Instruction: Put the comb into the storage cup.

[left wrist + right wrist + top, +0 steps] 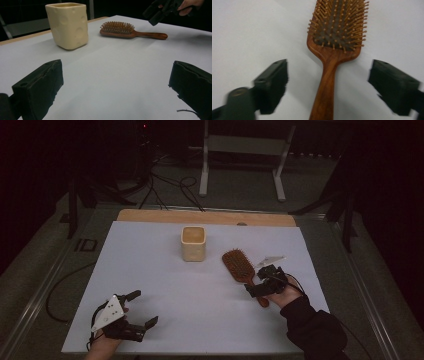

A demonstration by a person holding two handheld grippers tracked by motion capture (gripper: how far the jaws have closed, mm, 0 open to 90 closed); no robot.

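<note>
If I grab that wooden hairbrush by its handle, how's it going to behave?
The hairbrush looks like rigid wood, so it probably won't flex. Its broad bristled head may make it head-heavy, tending to droop. The handle looks smooth, perhaps slippery. Lying flat, it shouldn't roll.

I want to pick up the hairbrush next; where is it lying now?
In the high view the hairbrush lies bristles up on the white sheet, right of the cream cup, its handle under the open right claw.

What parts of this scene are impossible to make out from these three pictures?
- Inside of the cream cup: its own walls hide it in the high and left gripper views.
- Hairbrush handle end: cut off by the right gripper view's bottom edge.
- Right gripper jaws: dark and too small in the high view.
</note>
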